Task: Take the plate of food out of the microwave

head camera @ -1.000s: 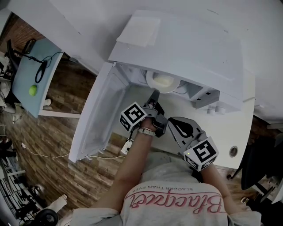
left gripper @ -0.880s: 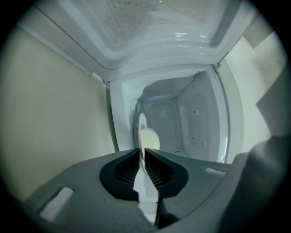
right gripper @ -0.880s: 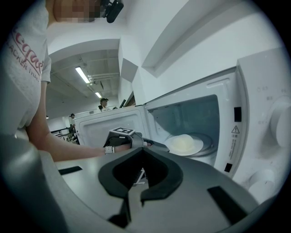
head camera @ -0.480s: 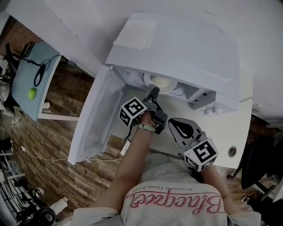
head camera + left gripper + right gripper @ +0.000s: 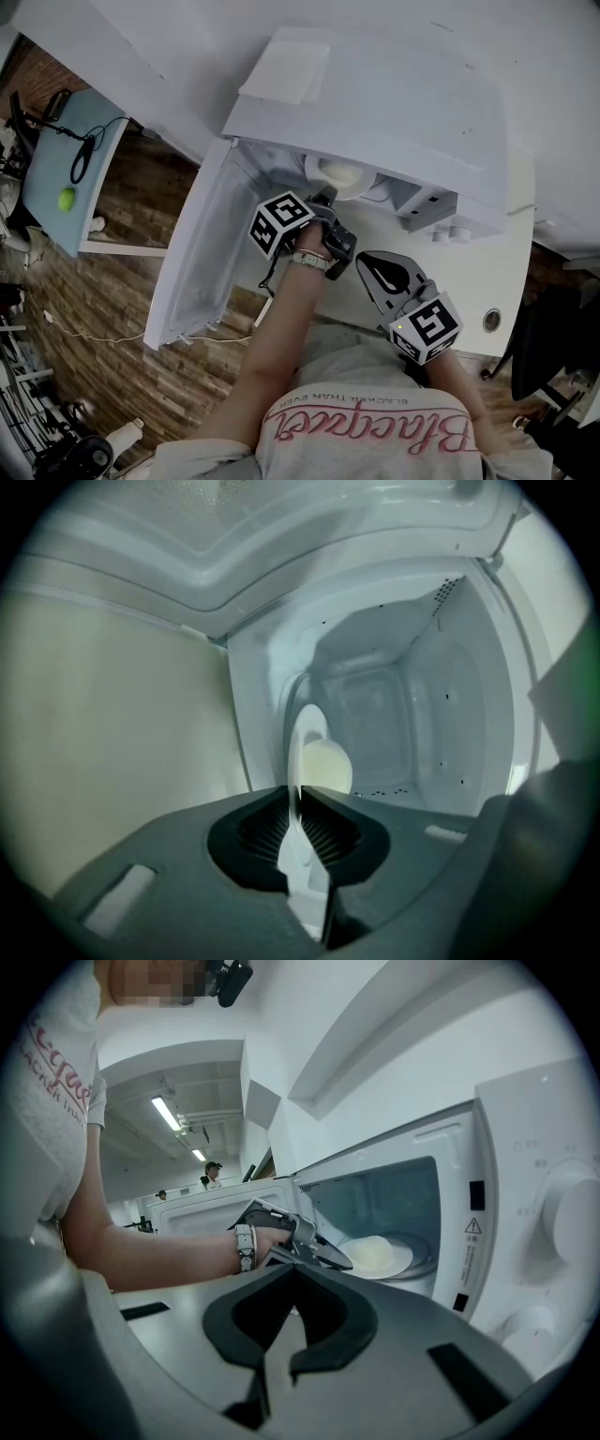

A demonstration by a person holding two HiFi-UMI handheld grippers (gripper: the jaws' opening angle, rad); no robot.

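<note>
The white microwave (image 5: 375, 103) stands with its door (image 5: 202, 253) swung open to the left. Inside, a white plate (image 5: 342, 173) carries a pale mound of food (image 5: 323, 766). My left gripper (image 5: 324, 199) reaches into the opening. In the left gripper view the plate (image 5: 302, 742) runs rim-first between the jaws of my left gripper (image 5: 298, 794), which are closing and pinch the rim. In the right gripper view the plate (image 5: 394, 1258) lies just past my left gripper (image 5: 323, 1252). My right gripper (image 5: 370, 267) hangs back in front of the microwave, shut and empty.
The microwave sits on a white counter (image 5: 487, 272); its control knobs (image 5: 572, 1218) are on the right front panel. A flat white sheet (image 5: 286, 73) lies on top. Wooden floor (image 5: 103, 281) and a blue-topped table (image 5: 66, 159) are at the left.
My left gripper has pushed further into the microwave opening, up to the plate's near rim. The right gripper has stayed where it was.
</note>
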